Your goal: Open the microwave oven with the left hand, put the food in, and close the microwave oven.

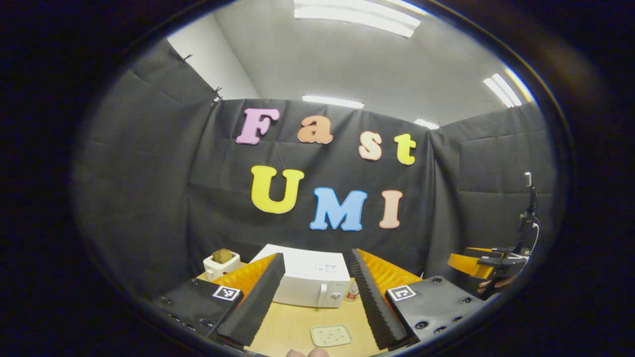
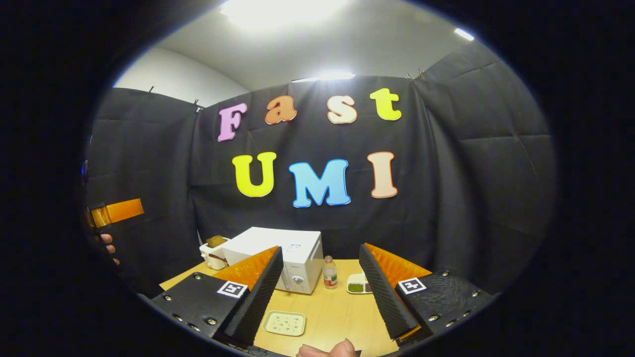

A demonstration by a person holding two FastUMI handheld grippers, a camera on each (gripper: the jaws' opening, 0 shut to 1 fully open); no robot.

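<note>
A white microwave oven point(image 1: 307, 282) stands shut at the back of the wooden table point(image 1: 292, 327), its handle on the right side of the door. In the right gripper view the microwave oven point(image 2: 285, 258) has a small dish of green and brown food point(image 2: 358, 286) to its right. My left gripper point(image 1: 315, 255) is open, held above the table's near edge and pointed at the oven, with nothing between its fingers. My right gripper point(image 2: 320, 250) is also open and holds nothing. It shows again at the far right point(image 1: 483, 263) of the left gripper view, held by a hand.
A pale green tray point(image 1: 331, 335) lies near the front of the table. A small bottle point(image 2: 330, 272) stands just right of the oven. A white toaster point(image 1: 222, 263) with bread in it sits left of the oven. Black cloth walls close the booth.
</note>
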